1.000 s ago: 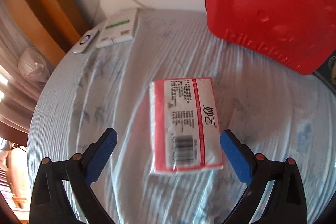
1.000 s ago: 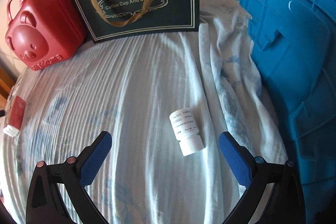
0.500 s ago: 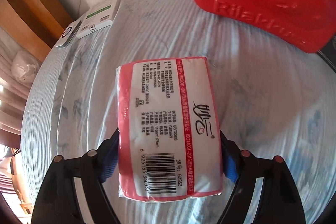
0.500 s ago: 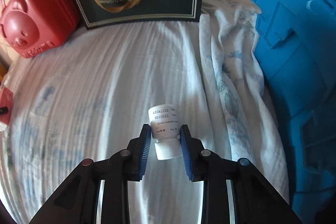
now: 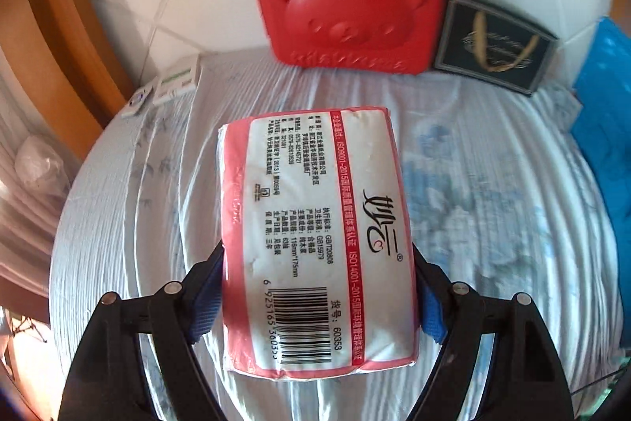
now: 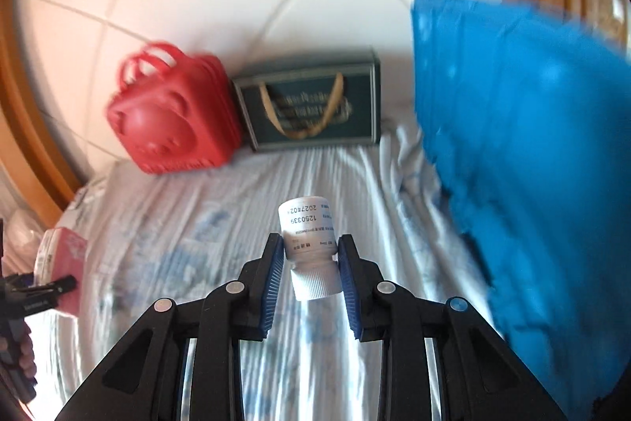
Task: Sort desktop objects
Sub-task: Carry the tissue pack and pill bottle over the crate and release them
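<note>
My left gripper is shut on a red-and-white tissue pack and holds it above the white cloth-covered table. My right gripper is shut on a small white pill bottle, cap toward the camera, lifted off the cloth. The tissue pack and the left gripper also show at the far left of the right wrist view.
A red bear-face case and a dark green paper gift bag stand against the tiled wall at the back. A large blue plastic bin stands at the right. Two small flat boxes lie at the back left.
Both grippers closed on their objects and lifted them off the cloth. Both cameras have tilted up, so the wall and back objects now show.
</note>
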A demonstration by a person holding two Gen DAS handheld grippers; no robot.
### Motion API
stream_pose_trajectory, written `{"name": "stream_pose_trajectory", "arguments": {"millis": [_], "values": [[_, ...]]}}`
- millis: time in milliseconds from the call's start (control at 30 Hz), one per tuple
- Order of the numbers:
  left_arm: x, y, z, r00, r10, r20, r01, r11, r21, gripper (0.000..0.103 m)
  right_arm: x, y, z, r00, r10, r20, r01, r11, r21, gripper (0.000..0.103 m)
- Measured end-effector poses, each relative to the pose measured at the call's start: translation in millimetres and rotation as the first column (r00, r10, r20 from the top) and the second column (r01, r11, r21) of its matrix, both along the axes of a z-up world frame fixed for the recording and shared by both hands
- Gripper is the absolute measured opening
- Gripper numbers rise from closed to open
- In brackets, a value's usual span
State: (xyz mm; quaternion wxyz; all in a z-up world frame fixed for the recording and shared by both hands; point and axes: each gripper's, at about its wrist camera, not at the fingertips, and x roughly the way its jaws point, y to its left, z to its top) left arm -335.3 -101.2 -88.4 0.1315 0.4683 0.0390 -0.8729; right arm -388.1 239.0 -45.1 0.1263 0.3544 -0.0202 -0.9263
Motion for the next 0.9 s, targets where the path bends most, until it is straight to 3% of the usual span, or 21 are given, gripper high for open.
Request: {"name": "stream_pose_trajectory", "arguments": {"millis": [167,333,400,500,667,800,900], "values": [[35.4,50.7,52.8,0.987,-0.101,-0.122,0.097,0.994,-0.045,0.080,59.3,10.2,48.1,0.993,0.014,-0.119,-0.012,1.000,0.022,0.028],[52.1,115.6,93.4,0.954,-0.191,-0.233,0.179,0.981,-0.075,0.080,111.9,48.0,98.5,0.967,-0.035,-0.251,0.034,0.999,-0.007,0.028],[51.5,146.6,108.5,0.933,-0.240,-0.269,0.234,0.971,-0.054,0.080,127.0,69.7,116.9,0.953,-0.075,-0.292,0.068,0.997,-0.033,0.028],[46.5,196.6,131.8,0.889,-0.325,-0.322,0.338,0.941,-0.015,0.080,142.1,104.5,139.0,0.934,-0.133,-0.331,0.126,0.991,-0.044,0.028],[33.0,297.1,167.1,0.796,-0.465,-0.387,0.486,0.873,-0.048,0.080,154.3,174.9,162.6,0.891,-0.251,-0.378,0.279,0.960,0.020,0.028],[23.3,378.3,190.2,0.713,-0.558,-0.424,0.589,0.805,-0.069,0.080,143.2,237.1,163.3,0.881,-0.314,-0.354,0.353,0.934,0.050,0.028],[18.1,427.4,199.0,0.668,-0.612,-0.422,0.643,0.761,-0.086,0.080,130.6,269.6,159.2,0.878,-0.335,-0.341,0.384,0.920,0.084,0.028]]}}
